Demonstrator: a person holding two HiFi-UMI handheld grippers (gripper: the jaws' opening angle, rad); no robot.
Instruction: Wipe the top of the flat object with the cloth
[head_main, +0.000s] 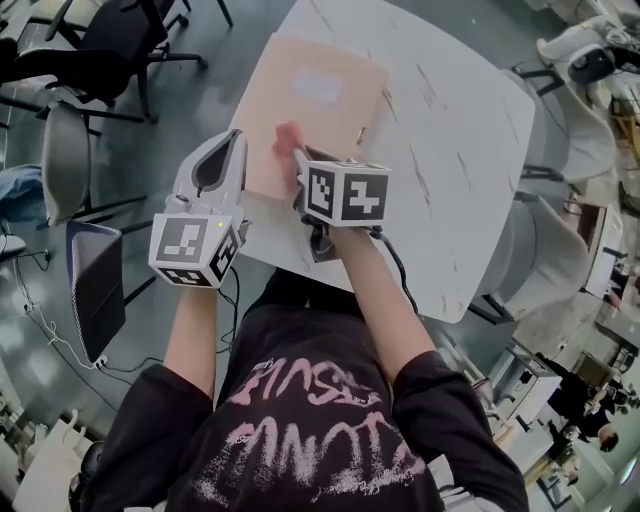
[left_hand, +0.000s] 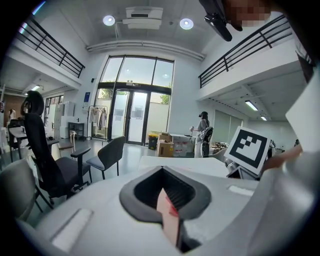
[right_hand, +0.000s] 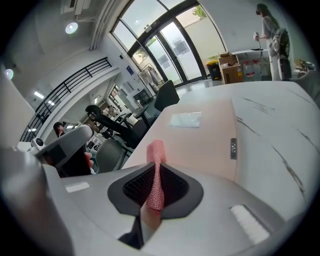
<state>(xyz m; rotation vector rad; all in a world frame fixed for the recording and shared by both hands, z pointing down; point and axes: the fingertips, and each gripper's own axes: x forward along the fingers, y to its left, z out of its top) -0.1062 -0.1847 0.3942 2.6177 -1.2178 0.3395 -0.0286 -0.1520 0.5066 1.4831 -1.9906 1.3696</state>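
A pale pink flat object (head_main: 310, 100) with a white label (head_main: 320, 88) lies on the far left part of the white marbled table (head_main: 450, 150). My right gripper (head_main: 297, 155) is shut on a pink cloth (head_main: 286, 137) over the flat object's near edge. The right gripper view has the cloth (right_hand: 156, 172) sticking up between the right gripper's (right_hand: 152, 200) jaws, with the flat object (right_hand: 200, 142) stretching ahead. My left gripper (head_main: 237, 138) hovers by the flat object's left edge, jaws together and nothing seen held. It (left_hand: 167, 210) looks level across the room.
Office chairs (head_main: 110, 50) stand left of the table, and a dark tablet-like panel (head_main: 95, 285) rests on the floor. Grey chairs (head_main: 545, 250) line the right side. A small dark tag (right_hand: 233, 148) sits at the flat object's right edge. A person (left_hand: 202, 132) stands far off.
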